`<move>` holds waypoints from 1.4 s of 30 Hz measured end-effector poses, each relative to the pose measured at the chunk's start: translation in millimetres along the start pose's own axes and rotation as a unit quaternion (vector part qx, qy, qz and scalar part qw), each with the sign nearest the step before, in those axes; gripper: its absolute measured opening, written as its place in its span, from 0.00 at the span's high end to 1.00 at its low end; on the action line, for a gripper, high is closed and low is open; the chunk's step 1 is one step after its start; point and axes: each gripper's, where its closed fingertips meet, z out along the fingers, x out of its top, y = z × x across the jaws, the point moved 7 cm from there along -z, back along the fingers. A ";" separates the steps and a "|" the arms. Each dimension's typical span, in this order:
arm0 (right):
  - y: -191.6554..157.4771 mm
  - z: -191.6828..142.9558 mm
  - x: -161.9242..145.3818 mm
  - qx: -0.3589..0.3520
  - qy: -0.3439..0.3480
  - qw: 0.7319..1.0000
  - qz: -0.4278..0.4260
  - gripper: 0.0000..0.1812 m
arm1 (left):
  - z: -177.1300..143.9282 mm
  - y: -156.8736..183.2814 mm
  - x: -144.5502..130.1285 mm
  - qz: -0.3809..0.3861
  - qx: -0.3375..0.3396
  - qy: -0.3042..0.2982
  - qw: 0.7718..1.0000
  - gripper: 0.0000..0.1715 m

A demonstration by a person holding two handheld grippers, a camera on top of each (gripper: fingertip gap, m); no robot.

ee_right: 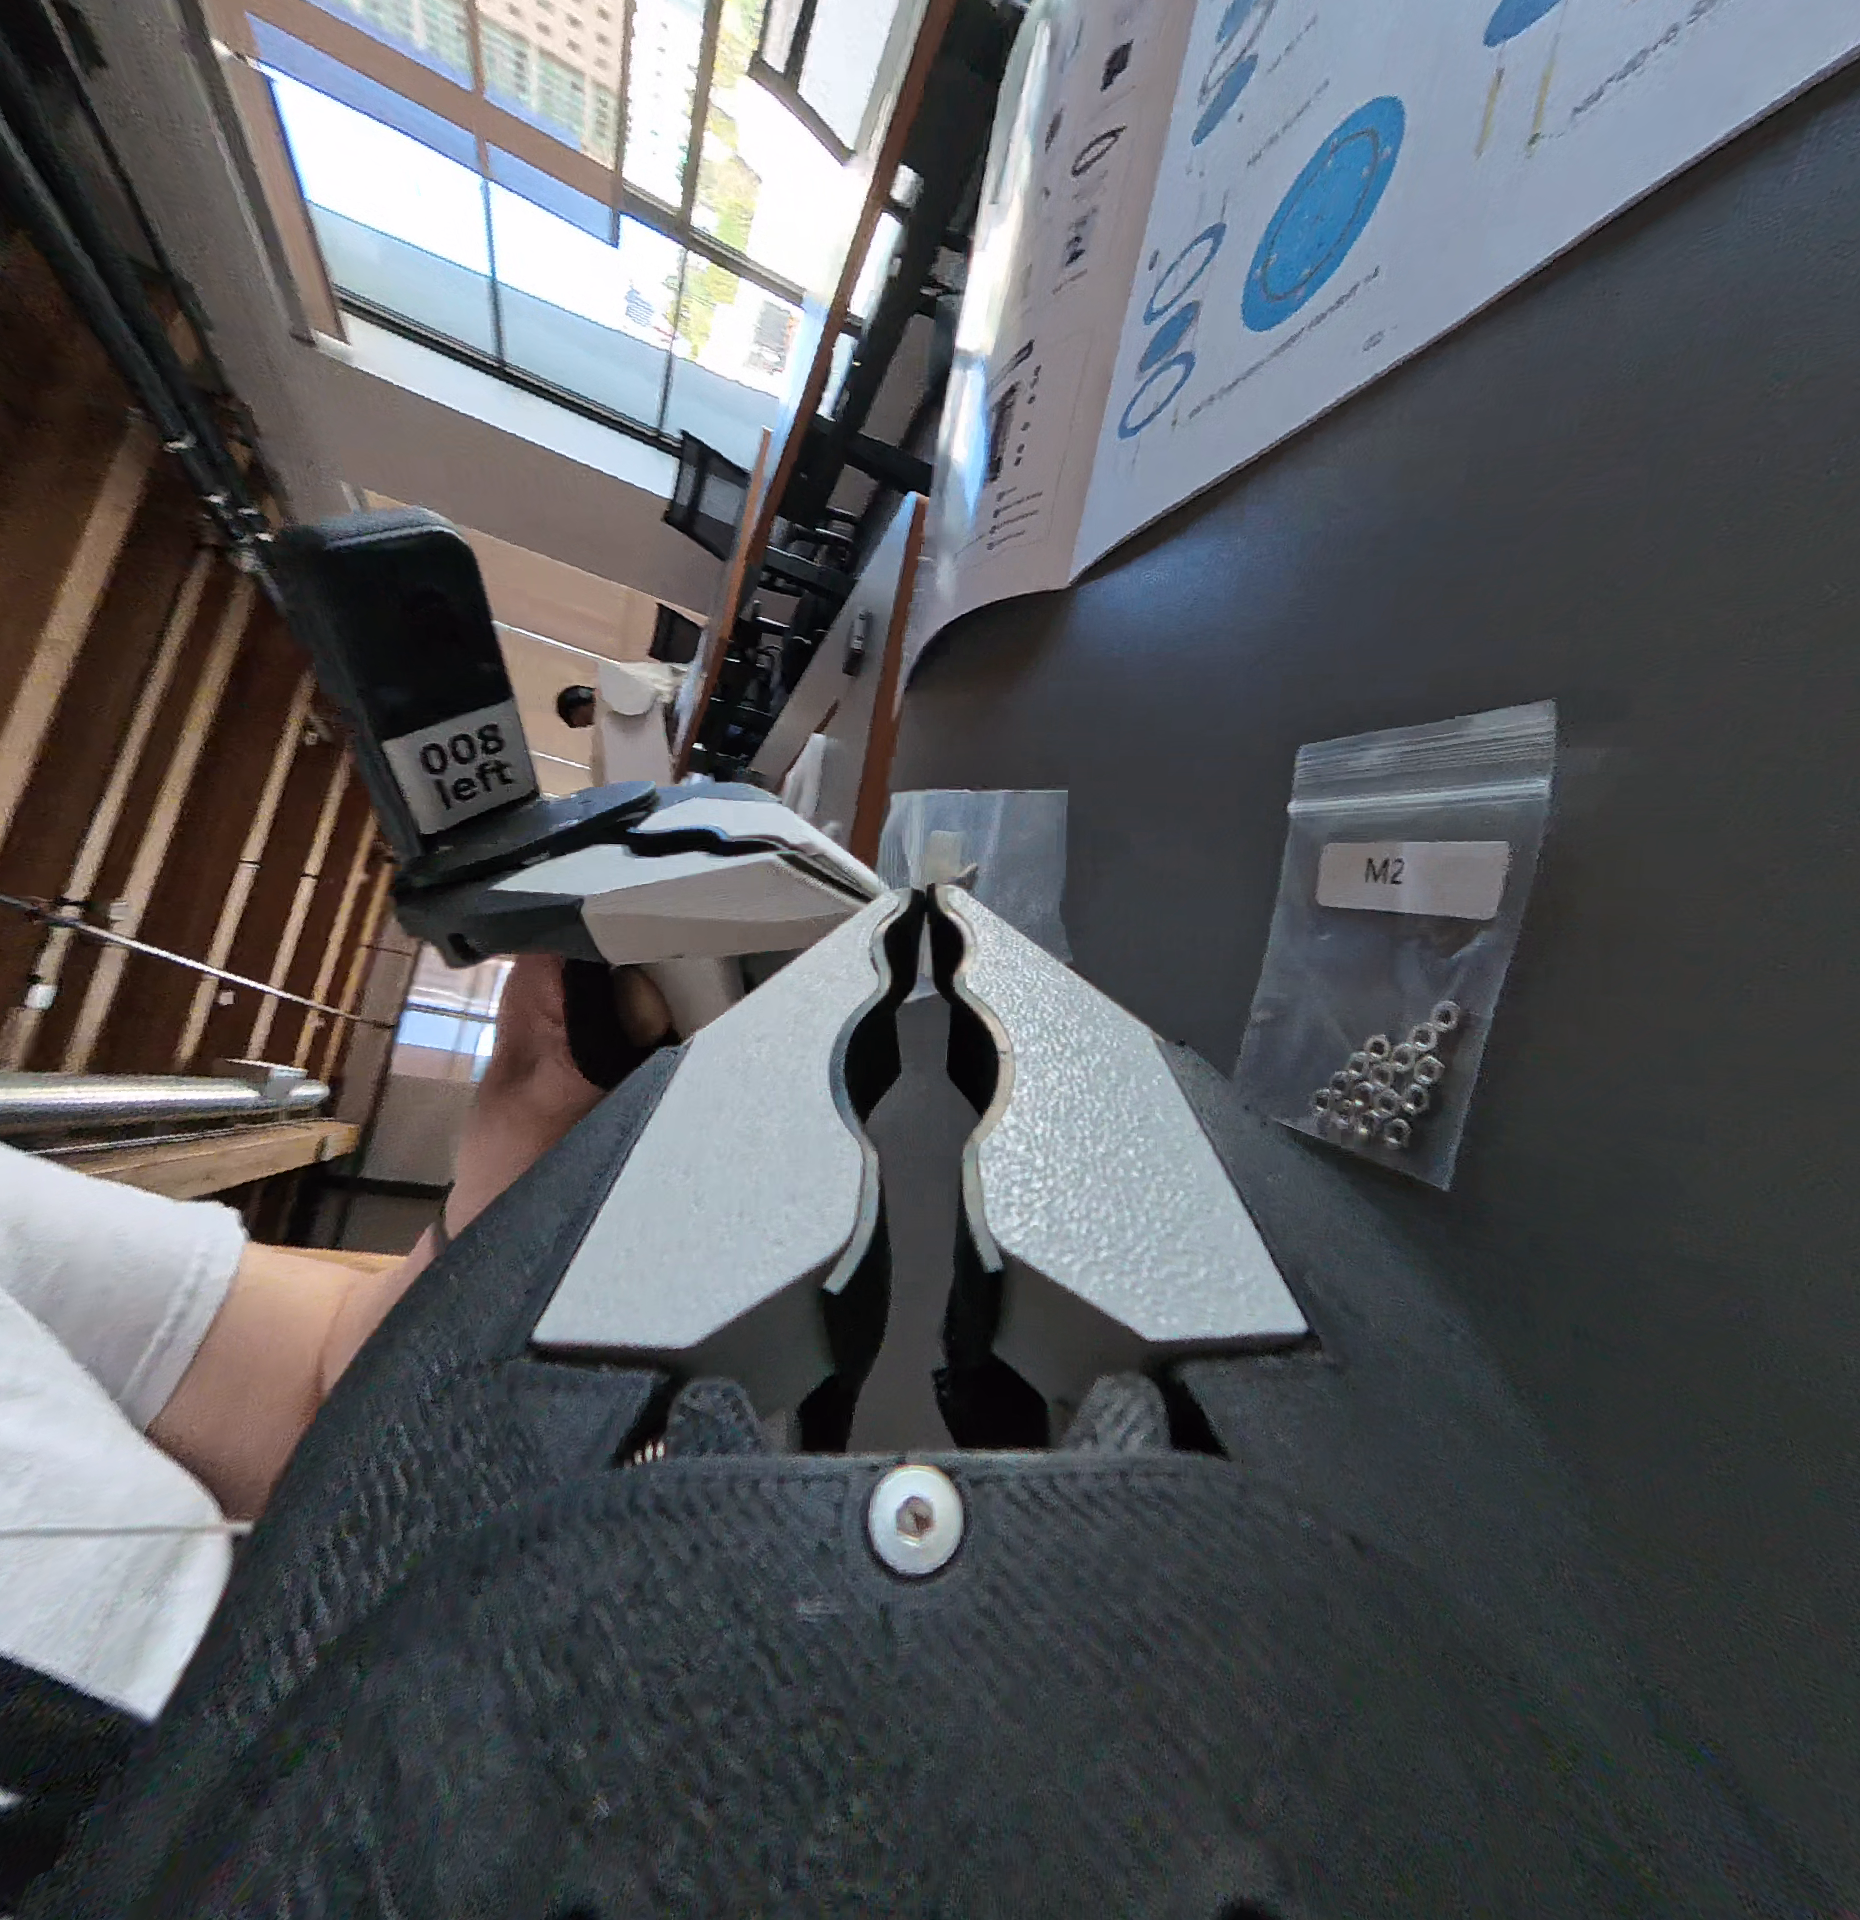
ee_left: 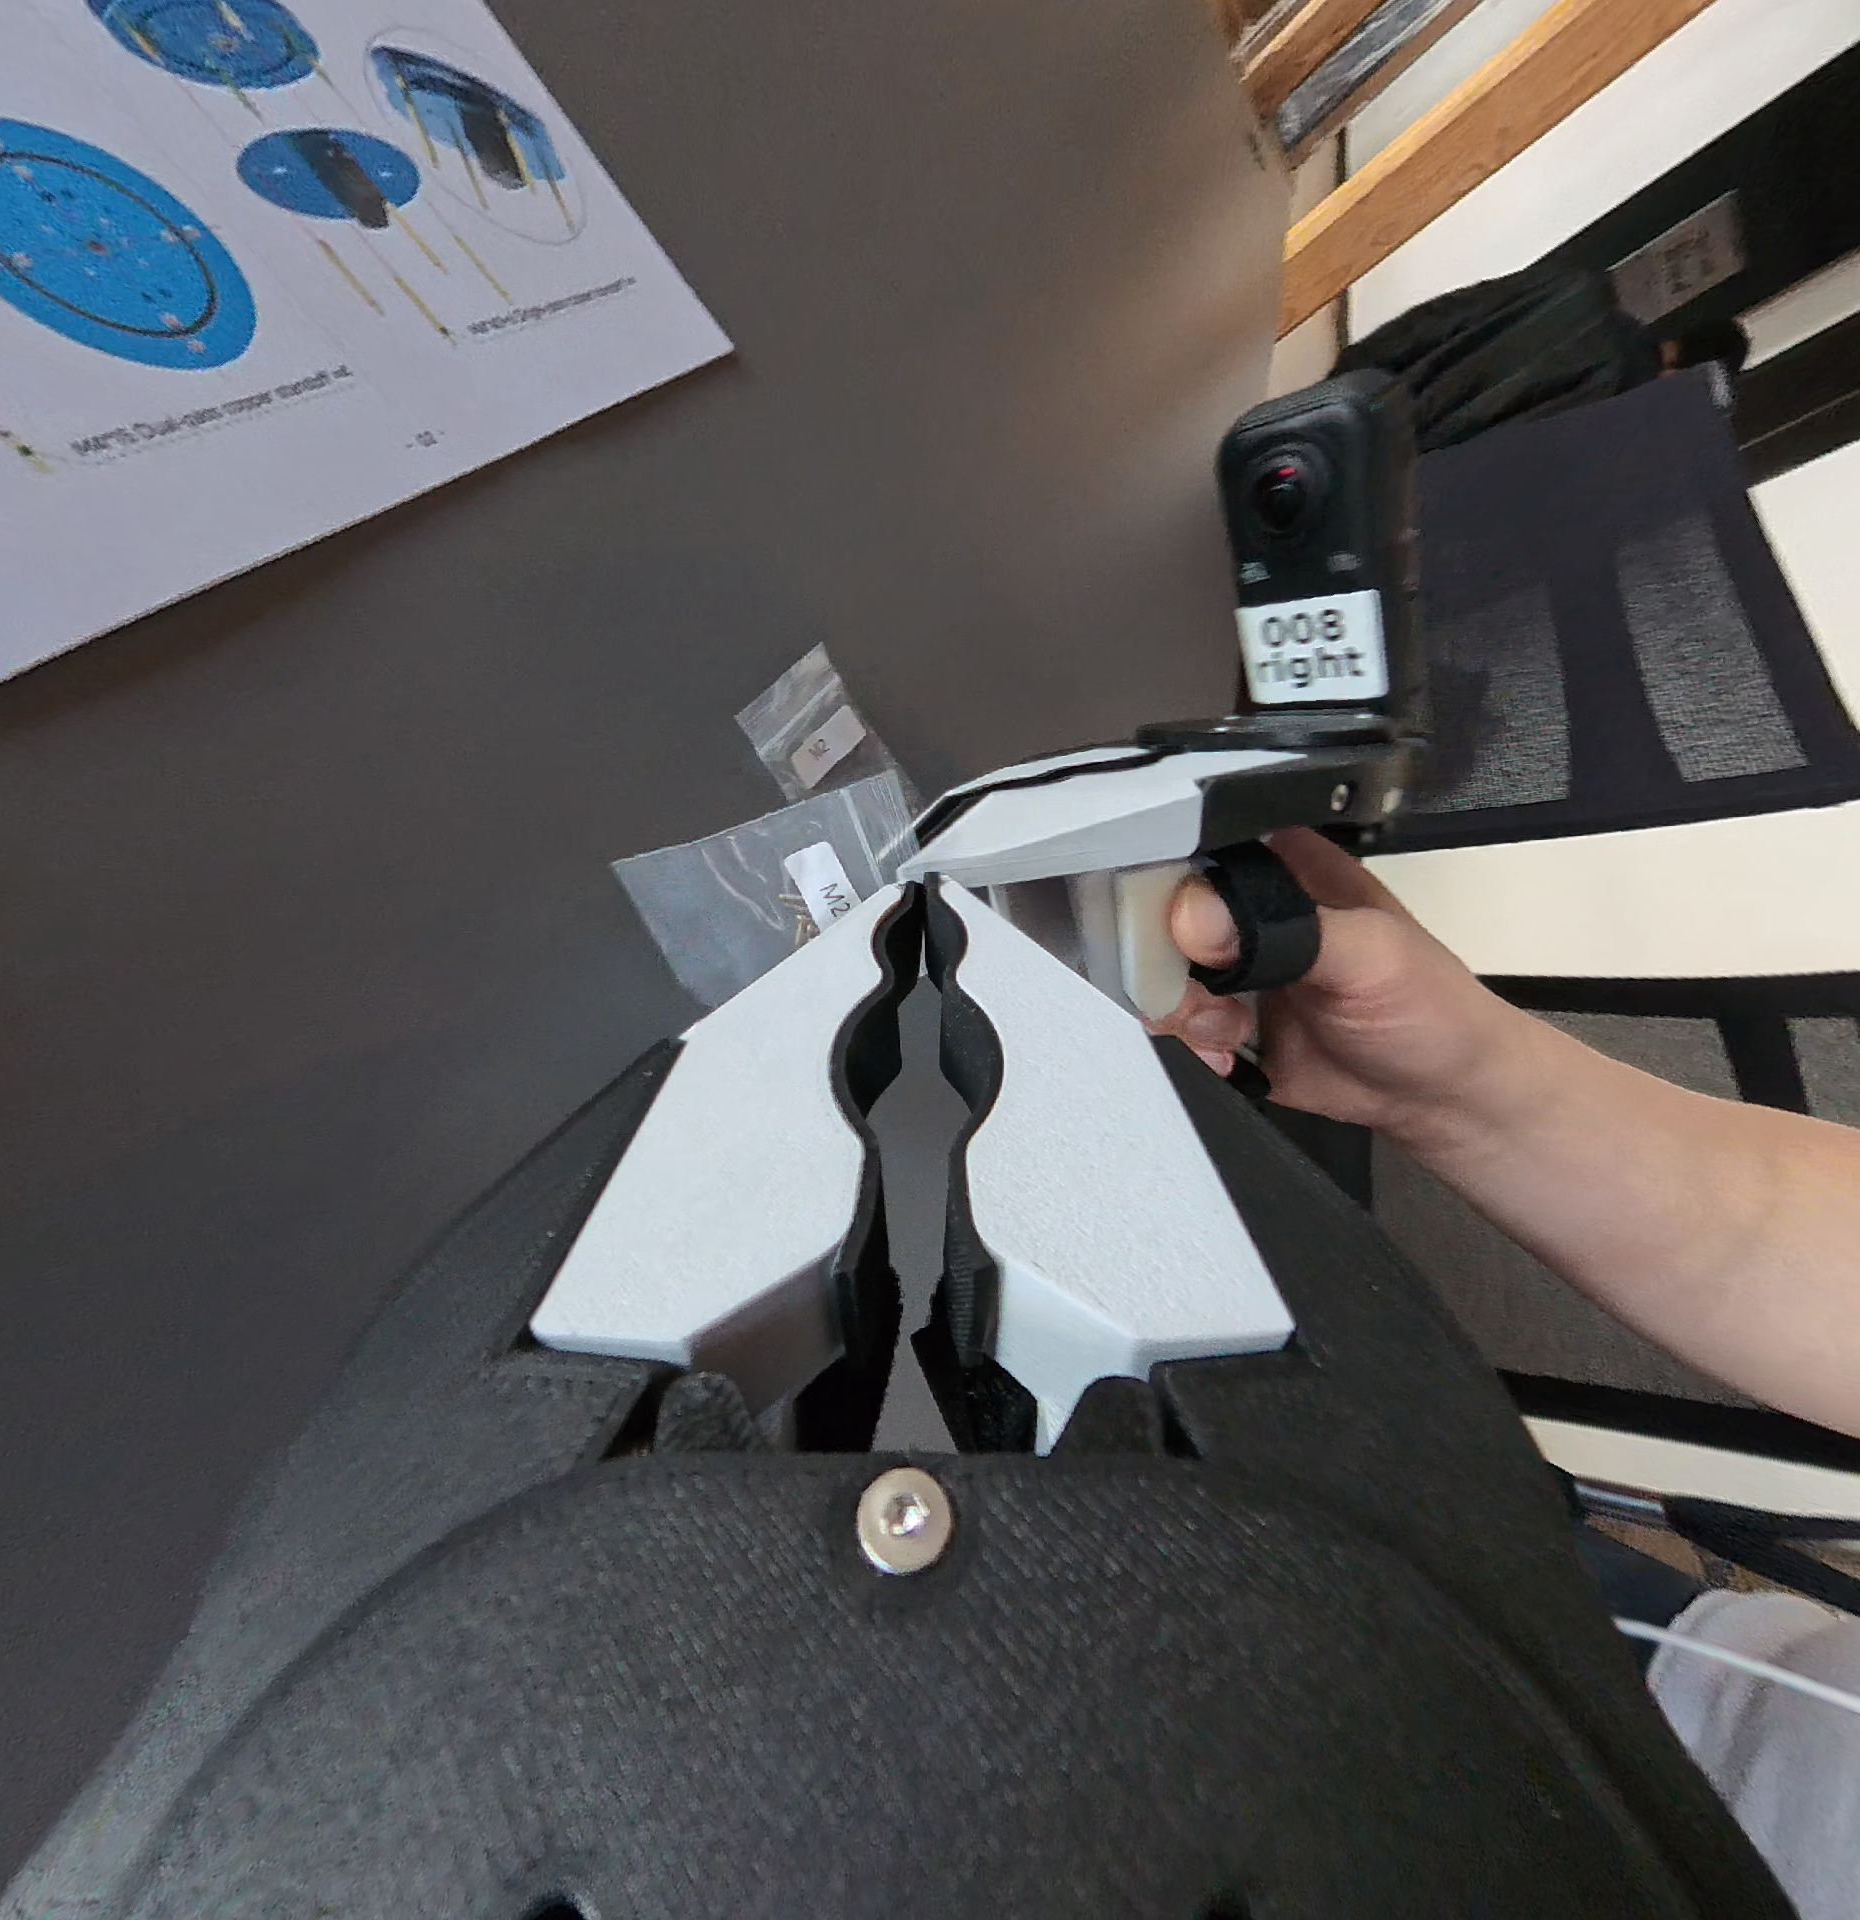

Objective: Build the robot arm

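A small clear zip bag (ee_left: 718,914) with thin brass parts and a white label stands lifted off the dark table (ee_left: 282,987). My left gripper (ee_left: 921,891) is shut, its tips pinching the bag's top edge. My right gripper (ee_left: 910,857) comes in from the right, also shut, with its tips on the same edge right beside mine. In the right wrist view the right gripper (ee_right: 926,894) meets the bag (ee_right: 993,842) just past its tips, and the left gripper (ee_right: 869,883) closes on it from the left.
A second clear bag (ee_right: 1404,935) with small silver nuts lies flat on the table (ee_right: 1684,623); it also shows in the left wrist view (ee_left: 812,727). A white printed sheet (ee_left: 282,312) with blue disc drawings lies farther off. A black mesh chair (ee_left: 1580,623) stands beyond the table's edge. Left and right tips are no more than a few centimetres apart.
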 end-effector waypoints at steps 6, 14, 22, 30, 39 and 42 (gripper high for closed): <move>-2.7 -4.3 0.9 0.090 -0.016 0.995 0.033 1.00 | -7.2 6.0 2.1 -0.006 -0.053 0.005 0.999 1.00; -17.2 -4.1 1.7 -0.065 -0.032 0.987 -0.145 1.00 | -5.1 -6.2 -1.5 -0.095 -0.068 0.040 0.992 0.85; -19.3 -5.7 0.0 -0.119 -0.042 0.971 -0.203 1.00 | 2.0 -4.7 -3.5 -0.086 -0.043 0.026 0.995 0.94; -18.5 -8.8 -2.0 -0.113 -0.037 0.972 -0.204 1.00 | 1.4 -4.8 -5.1 -0.112 -0.070 0.027 0.991 0.94; -24.7 -3.8 -4.0 -0.143 -0.051 0.952 -0.265 1.00 | 2.6 -6.2 -3.7 -0.111 -0.054 0.027 0.992 0.95; -23.7 -4.8 -3.8 -0.141 -0.044 0.956 -0.253 1.00 | 2.5 -5.6 -3.0 -0.106 -0.057 0.023 0.992 0.99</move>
